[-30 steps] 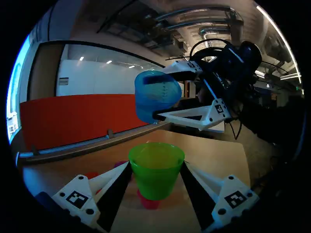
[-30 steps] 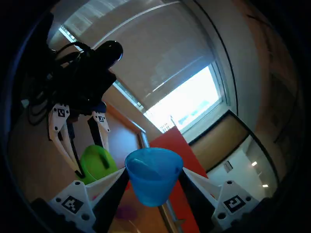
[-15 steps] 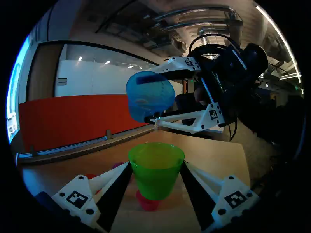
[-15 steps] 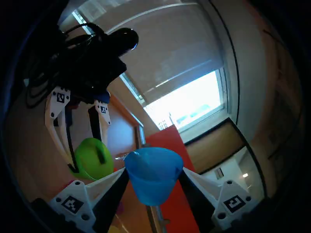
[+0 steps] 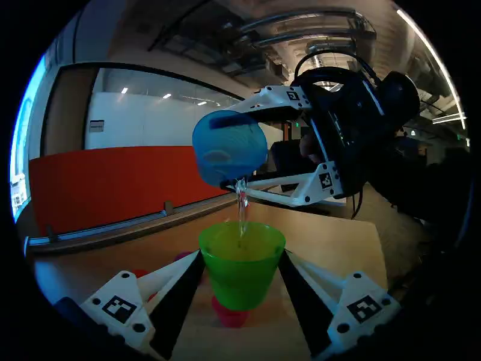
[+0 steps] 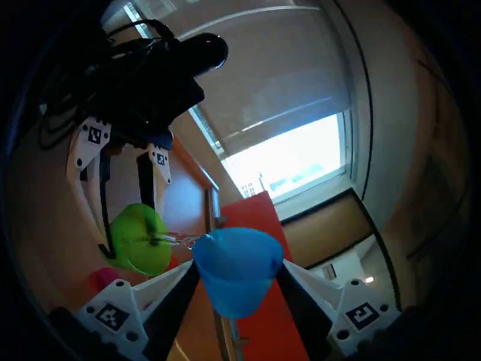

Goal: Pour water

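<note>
Tipped further than before, the blue cup (image 5: 229, 147) squeezed in the right gripper (image 6: 238, 268) poured water (image 5: 242, 210) into the green cup (image 5: 242, 274) squeezed in the left gripper (image 5: 242, 256) below.

The green cup (image 5: 242, 265) looked like smooth, translucent plastic, and so did the blue cup (image 5: 228, 147). My fingers (image 5: 153, 280) were matt white plastic with black pads. The table (image 5: 337, 240) was pale, matt wood. The water (image 5: 242, 207) was clear and glossy.
</note>
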`<state>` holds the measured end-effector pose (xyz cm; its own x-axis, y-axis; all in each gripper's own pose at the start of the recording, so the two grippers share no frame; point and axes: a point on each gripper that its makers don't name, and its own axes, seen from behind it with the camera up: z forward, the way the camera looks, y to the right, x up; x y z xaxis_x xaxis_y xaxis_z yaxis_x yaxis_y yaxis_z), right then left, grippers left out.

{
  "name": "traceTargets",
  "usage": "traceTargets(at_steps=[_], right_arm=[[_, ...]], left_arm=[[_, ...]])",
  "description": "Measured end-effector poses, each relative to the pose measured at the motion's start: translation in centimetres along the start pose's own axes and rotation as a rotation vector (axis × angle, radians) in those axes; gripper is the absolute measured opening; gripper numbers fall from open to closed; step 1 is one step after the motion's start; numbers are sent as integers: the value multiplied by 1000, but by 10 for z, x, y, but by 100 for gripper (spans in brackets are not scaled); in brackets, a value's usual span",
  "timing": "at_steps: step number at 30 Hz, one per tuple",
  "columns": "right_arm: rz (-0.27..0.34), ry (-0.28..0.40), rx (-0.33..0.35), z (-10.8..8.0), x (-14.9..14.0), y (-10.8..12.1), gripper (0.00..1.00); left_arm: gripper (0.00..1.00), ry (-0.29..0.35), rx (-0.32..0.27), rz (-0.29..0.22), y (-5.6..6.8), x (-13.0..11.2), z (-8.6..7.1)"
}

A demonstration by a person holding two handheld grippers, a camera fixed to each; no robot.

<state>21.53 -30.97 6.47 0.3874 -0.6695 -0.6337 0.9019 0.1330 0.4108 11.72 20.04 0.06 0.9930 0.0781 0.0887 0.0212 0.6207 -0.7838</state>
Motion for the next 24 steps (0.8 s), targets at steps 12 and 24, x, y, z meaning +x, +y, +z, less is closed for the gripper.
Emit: traceTargets(at_steps=[12,24], right_arm=[[-58,-9,-22,5,-1,8,89],[-127,-17,-48,8,-2,13,89]], left_arm=[[85,0,-4,-1,0,-1,2],[85,-1,-4,-2,1,-1,3]])
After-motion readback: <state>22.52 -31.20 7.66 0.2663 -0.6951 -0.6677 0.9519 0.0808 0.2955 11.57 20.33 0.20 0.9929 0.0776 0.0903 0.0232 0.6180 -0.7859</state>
